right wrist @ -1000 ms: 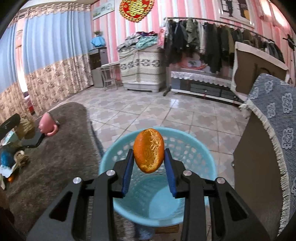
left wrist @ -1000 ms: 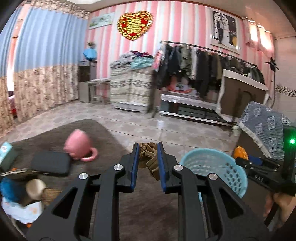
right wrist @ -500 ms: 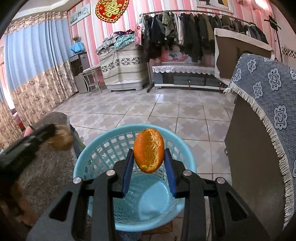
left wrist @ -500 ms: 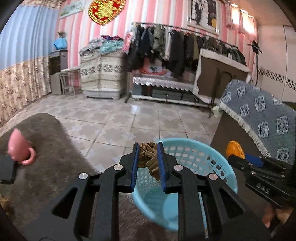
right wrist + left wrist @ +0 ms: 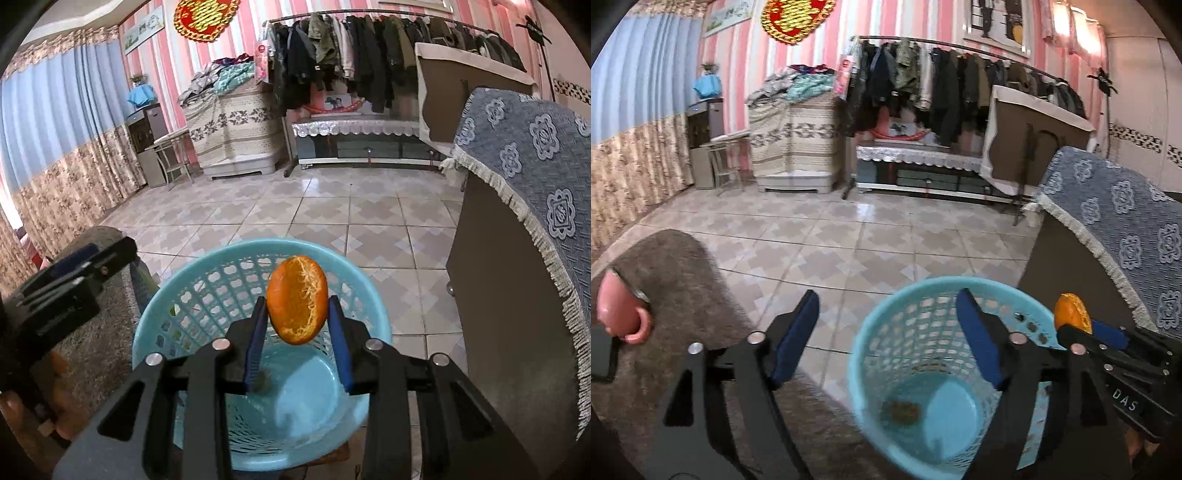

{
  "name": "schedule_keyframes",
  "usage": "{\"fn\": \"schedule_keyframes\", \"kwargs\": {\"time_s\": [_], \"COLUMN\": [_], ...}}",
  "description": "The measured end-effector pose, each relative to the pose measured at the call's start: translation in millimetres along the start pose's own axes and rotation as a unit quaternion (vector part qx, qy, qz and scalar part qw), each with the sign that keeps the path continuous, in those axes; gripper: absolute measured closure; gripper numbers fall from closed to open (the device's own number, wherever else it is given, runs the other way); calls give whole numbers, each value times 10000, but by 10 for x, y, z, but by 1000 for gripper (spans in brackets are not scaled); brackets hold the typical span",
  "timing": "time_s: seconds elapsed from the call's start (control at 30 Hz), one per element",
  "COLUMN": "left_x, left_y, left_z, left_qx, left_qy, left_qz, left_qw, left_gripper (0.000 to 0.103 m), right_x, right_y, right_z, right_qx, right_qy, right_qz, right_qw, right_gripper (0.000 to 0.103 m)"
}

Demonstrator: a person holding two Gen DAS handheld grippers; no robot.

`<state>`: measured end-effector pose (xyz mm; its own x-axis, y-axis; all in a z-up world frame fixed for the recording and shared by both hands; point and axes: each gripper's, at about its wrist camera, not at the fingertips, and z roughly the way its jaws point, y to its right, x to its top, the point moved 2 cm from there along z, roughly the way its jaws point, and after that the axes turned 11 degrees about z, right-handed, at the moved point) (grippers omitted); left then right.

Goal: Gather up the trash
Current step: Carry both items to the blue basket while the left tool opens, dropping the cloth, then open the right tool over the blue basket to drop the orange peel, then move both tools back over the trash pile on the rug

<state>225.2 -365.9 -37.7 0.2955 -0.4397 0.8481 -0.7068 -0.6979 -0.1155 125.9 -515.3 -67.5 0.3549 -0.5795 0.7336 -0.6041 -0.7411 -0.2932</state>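
Two claws are parked over the blue basket [image 5: 199,295] at lower centre. The left gripper [image 5: 886,332] is opening with nothing between its pads, and a brown scrap [image 5: 900,411] is seen on the basket floor. The orange peel [image 5: 296,300] is clamped in the right gripper [image 5: 297,339], so it's probably best released right there, inside the rim.

Light-blue lattice basket [image 5: 207,295], orange peel [image 5: 296,301], pink-and-white striped wall [image 5: 746,85], brown rug [image 5: 687,273].
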Motion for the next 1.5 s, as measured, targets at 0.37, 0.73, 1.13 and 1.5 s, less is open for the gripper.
{"fn": "schedule_keyframes", "kwargs": {"time_s": [0.37,0.73,1.13,1.5], "left_x": [-195,-361,-678,-1206], "left_y": [-654,-848,-1237,-1536], "left_z": [-390,-869,-1647,-2286], "left_qx": [636,1117,1703,2228], "left_qy": [-33,20,195,52], "left_qz": [-472,-388,-746,-894], "left_qw": [9969,9930,9824,9707], "left_gripper": [6,6,5,5], "right_x": [-82,-36,-185,-569], "right_y": [-284,-419,-941,-1646], "right_z": [146,-71,-341,-628], "right_qx": [-118,-79,400,1020], "right_qy": [37,442,603,567], "right_qz": [-150,-208,-763,-1438], "right_qw": [9998,9988,9945,9827], "right_gripper": [65,27,10,9]}}
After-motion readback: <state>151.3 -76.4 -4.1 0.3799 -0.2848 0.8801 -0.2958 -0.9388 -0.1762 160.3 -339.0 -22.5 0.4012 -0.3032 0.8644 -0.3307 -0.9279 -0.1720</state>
